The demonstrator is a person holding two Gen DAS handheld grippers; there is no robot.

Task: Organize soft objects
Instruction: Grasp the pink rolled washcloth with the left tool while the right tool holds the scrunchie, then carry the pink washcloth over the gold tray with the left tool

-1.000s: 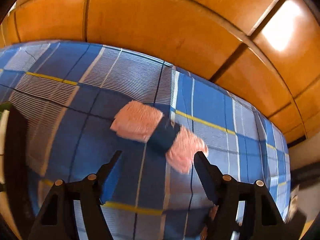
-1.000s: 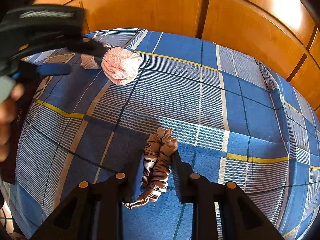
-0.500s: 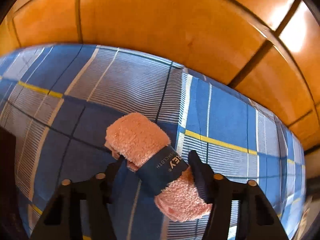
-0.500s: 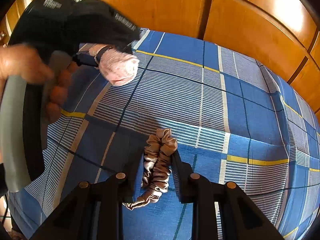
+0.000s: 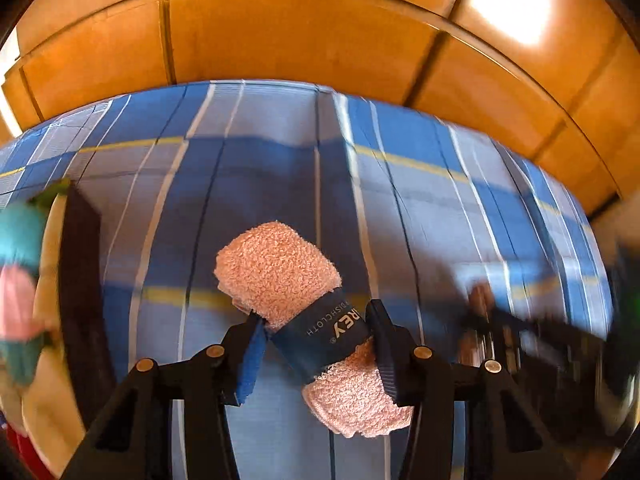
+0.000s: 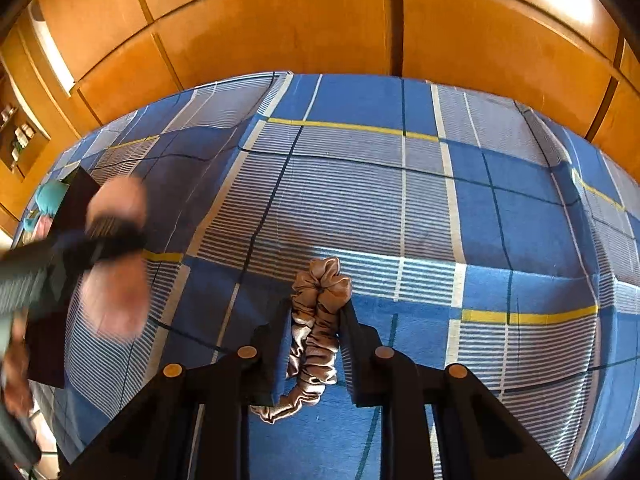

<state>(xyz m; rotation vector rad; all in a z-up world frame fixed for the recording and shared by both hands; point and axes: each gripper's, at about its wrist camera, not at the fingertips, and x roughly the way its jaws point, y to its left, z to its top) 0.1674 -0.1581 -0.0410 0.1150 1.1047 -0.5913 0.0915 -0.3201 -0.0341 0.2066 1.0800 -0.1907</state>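
My left gripper (image 5: 316, 344) is shut on a rolled pink dishcloth (image 5: 280, 268) by its dark blue paper band, and holds it above the blue plaid bedspread (image 5: 420, 208). The same roll shows blurred at the left of the right wrist view (image 6: 116, 204). My right gripper (image 6: 314, 332) is shut on a taupe satin scrunchie (image 6: 320, 284), which hangs between the fingers just above the bedspread (image 6: 360, 200).
A dark-sided box (image 5: 80, 264) stands at the bed's left edge with teal and pink soft items (image 5: 16, 236) in it; it also shows in the right wrist view (image 6: 76, 196). Wooden wall panels (image 6: 320, 20) rise behind the bed.
My left gripper closed on the pink dishcloth, lifted it off the bedspread and swung it left toward the box. My right gripper kept its hold on the scrunchie and stayed in place.
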